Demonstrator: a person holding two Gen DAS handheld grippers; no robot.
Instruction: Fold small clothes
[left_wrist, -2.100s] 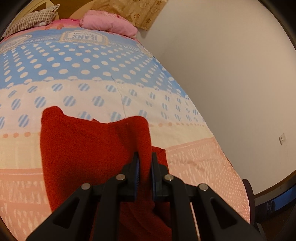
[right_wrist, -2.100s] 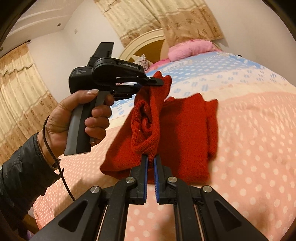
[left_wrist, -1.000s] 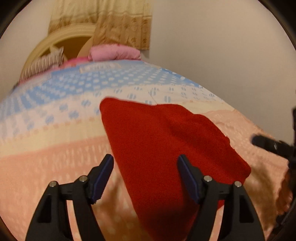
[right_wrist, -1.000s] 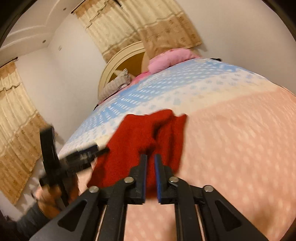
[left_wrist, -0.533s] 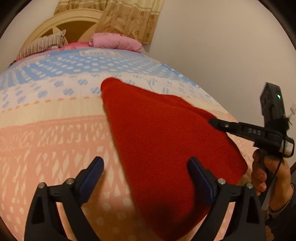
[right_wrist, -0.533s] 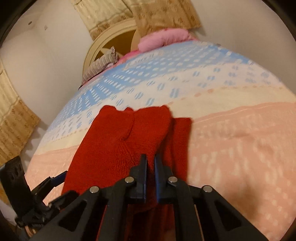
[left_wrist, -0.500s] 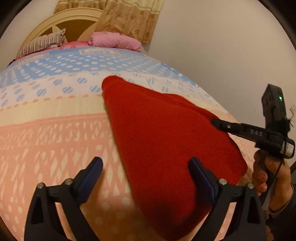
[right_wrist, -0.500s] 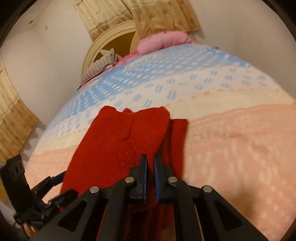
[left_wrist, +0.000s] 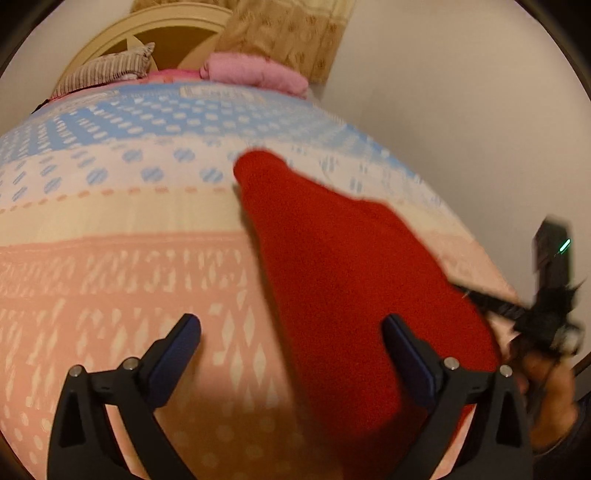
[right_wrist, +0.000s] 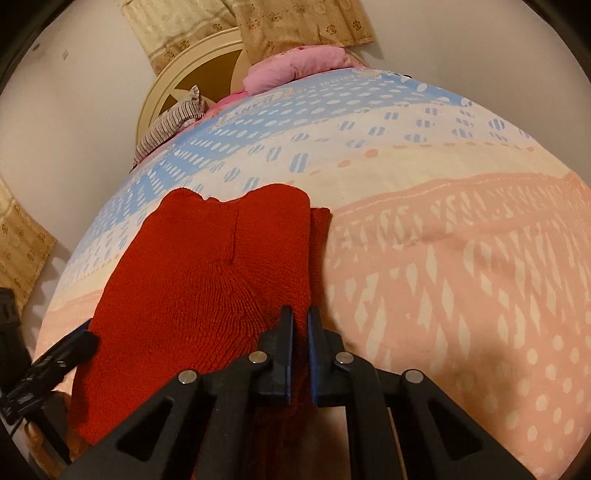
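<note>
Lying folded: one red sweater | one bedspread | two pillows

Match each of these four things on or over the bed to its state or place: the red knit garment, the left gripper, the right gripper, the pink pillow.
Things:
1. red knit garment
2. left gripper
3. right gripper
4. pink pillow

States or places:
A. jaws spread wide, pinching nothing
B. at the head of the bed, by the headboard
C. lying folded on the bedspread
D. jaws shut on a red fold

Pairs: 1-C, 2-A, 3-D, 4-B
</note>
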